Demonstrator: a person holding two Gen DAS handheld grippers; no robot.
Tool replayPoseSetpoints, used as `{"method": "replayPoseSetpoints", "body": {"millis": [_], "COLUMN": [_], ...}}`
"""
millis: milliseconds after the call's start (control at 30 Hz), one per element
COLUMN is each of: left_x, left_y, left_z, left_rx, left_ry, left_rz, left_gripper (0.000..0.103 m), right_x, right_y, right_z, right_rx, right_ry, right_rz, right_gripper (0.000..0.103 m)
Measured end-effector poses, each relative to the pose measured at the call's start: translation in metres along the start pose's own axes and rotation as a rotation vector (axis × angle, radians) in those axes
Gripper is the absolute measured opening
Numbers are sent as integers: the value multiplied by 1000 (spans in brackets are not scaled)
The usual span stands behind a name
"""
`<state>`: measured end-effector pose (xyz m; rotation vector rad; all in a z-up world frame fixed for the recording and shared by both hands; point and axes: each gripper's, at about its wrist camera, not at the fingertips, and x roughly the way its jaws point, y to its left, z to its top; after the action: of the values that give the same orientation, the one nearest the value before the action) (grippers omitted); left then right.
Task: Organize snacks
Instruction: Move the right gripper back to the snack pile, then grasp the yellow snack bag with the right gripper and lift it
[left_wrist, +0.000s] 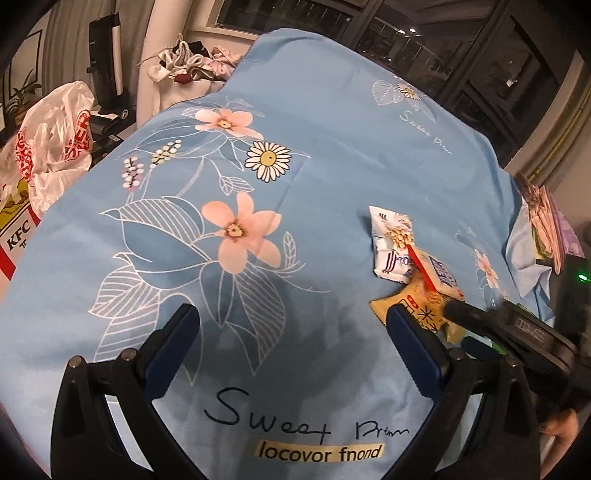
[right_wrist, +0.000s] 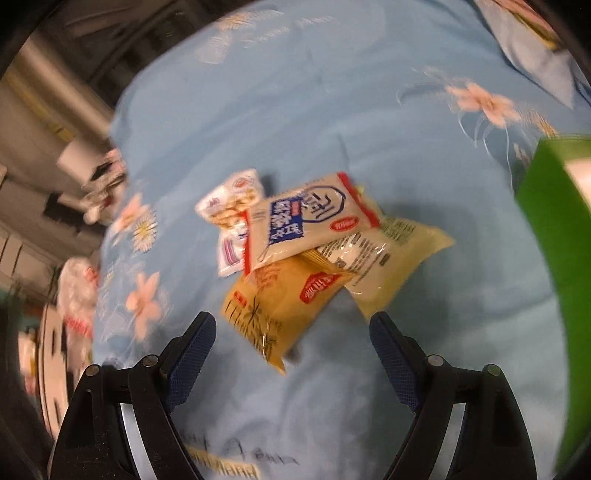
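Several snack packets lie in a loose pile on a blue flowered bedsheet (left_wrist: 332, 184). In the right wrist view a white packet with blue print (right_wrist: 306, 218) lies on top of an orange-yellow packet (right_wrist: 273, 310), a pale yellow packet (right_wrist: 391, 251) and a small white packet (right_wrist: 229, 214). My right gripper (right_wrist: 291, 343) is open and empty just short of the orange-yellow packet. In the left wrist view the pile (left_wrist: 406, 254) sits at the right, and my right gripper (left_wrist: 509, 325) reaches into it. My left gripper (left_wrist: 291, 339) is open and empty over bare sheet.
A green box (right_wrist: 554, 258) stands at the right of the pile. A white and red plastic bag (left_wrist: 55, 147) and a KFC box (left_wrist: 14, 236) sit off the sheet's left edge. Clothes (left_wrist: 188, 62) are heaped at the far end. Dark windows lie beyond.
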<state>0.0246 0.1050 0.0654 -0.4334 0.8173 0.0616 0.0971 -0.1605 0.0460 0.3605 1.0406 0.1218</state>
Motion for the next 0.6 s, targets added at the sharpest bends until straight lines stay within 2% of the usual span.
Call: {"method": "replayPoseSetpoints", "body": {"millis": [200, 300, 433, 467, 533, 600], "left_x": [-2, -1, 3, 2, 0, 2], "left_y": [2, 4, 3, 2, 0, -1], "left_z": [2, 3, 3, 2, 2, 1], "left_rx": [3, 0, 4, 10, 23, 31], "left_ry": [-8, -14, 23, 22, 7, 9], "left_rz": [-2, -10, -10, -13, -18, -15], "left_gripper": [101, 101, 98, 98, 98, 97], "right_x": [40, 44, 47, 46, 45, 41], "right_y": [22, 31, 34, 33, 36, 35], "right_z": [3, 6, 3, 1, -2, -5], "right_rx": [34, -9, -45, -55, -96, -148], "right_ry": [20, -21, -48, -57, -61, -52], "right_rz": [-78, -151, -182, -184, -175, -170], "right_gripper": [86, 86, 85, 84, 70, 63]}}
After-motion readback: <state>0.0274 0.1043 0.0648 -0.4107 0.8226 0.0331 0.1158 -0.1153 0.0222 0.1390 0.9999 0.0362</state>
